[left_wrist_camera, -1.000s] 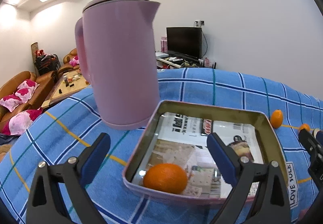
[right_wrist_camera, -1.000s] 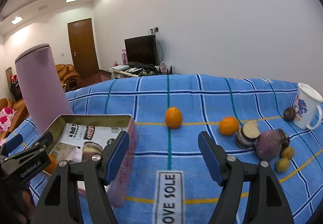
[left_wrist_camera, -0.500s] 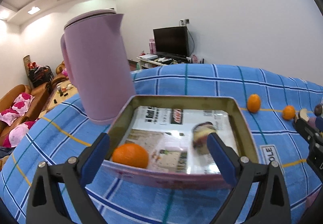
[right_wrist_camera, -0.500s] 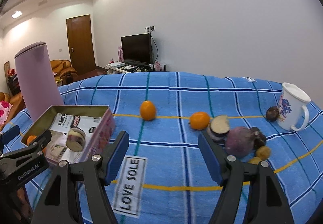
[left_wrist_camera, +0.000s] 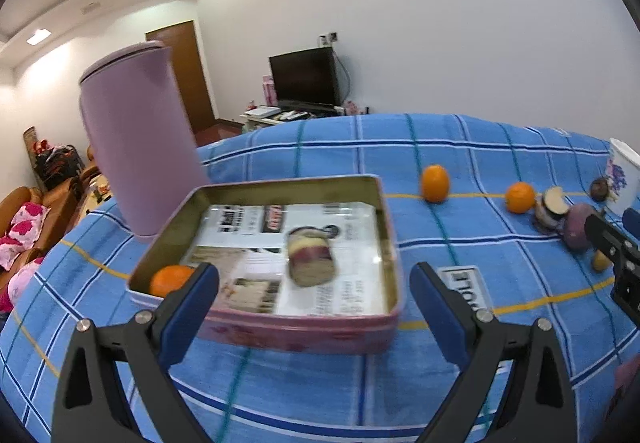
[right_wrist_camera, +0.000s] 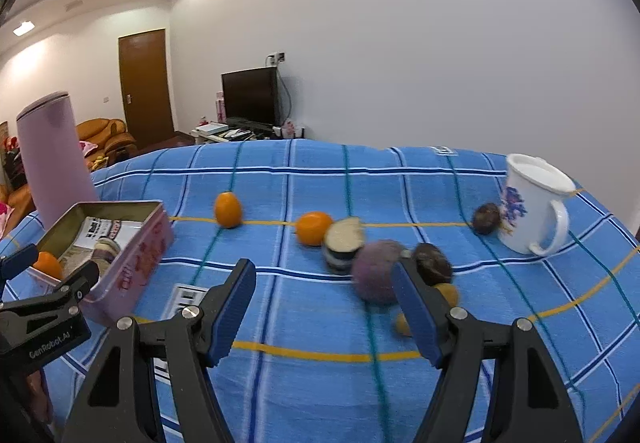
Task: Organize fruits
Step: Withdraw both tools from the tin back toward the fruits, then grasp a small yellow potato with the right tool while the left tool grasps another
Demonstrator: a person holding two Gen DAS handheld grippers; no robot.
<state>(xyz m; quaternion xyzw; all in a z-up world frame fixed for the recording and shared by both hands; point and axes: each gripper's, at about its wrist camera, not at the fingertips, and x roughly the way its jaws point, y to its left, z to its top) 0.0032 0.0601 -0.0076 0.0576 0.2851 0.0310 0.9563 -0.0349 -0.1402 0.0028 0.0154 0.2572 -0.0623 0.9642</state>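
Striped cut fruit [left_wrist_camera: 310,257] now lying in the tin [left_wrist_camera: 390,243] beside an orange [left_wrist_camera: 170,279], left gripper [left_wrist_camera: 314,297] backed off, spread and empty, right gripper [right_wrist_camera: 324,303] spread and empty above the purple fruit [right_wrist_camera: 374,275]

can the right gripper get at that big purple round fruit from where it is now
Probably yes. The right gripper is open and empty, and the purple fruit lies just ahead near its right finger, with only bare cloth between; neighbours crowd it.

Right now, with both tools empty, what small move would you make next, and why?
Probably ease the right gripper forward toward the cut fruit, since its fingers are open and empty. The tin holds only an orange and one cut piece, while several fruits lie loose on the cloth.
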